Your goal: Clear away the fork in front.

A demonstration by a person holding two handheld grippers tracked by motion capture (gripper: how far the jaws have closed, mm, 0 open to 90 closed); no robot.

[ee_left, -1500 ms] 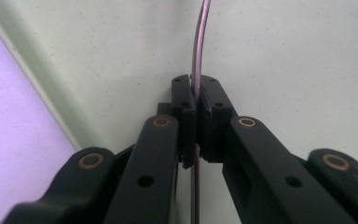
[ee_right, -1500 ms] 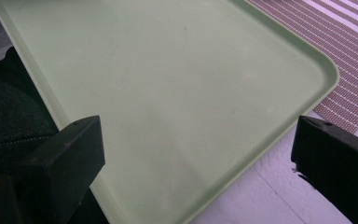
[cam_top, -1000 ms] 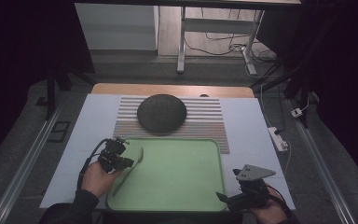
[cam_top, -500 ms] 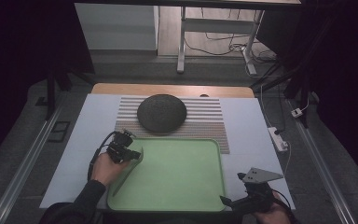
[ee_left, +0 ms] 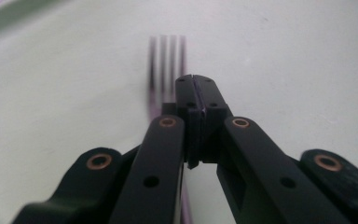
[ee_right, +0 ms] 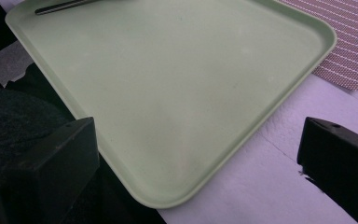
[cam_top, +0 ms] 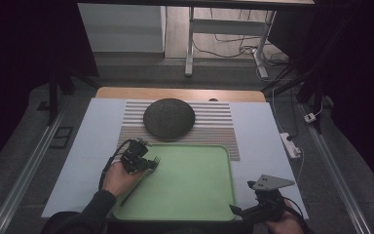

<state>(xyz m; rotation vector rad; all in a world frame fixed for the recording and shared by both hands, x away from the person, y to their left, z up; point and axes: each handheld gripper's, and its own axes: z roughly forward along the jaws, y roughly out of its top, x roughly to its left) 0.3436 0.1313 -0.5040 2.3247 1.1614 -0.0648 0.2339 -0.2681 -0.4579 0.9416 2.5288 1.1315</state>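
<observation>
The left gripper [cam_top: 148, 163] has its jaws pressed together on a fork [ee_left: 167, 56], whose tines point out past the jaw tips over the left part of the green tray [cam_top: 195, 195]. The right gripper [cam_top: 241, 212] hangs at the tray's near right corner, jaws spread wide with nothing between them. A dark round plate [cam_top: 169, 117] sits on the striped placemat [cam_top: 214, 129] behind the tray.

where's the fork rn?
High view: the fork is at the left side of the green tray, clamped in the left gripper, tines toward the dark round plate, handle running back over the tray's left edge.
</observation>
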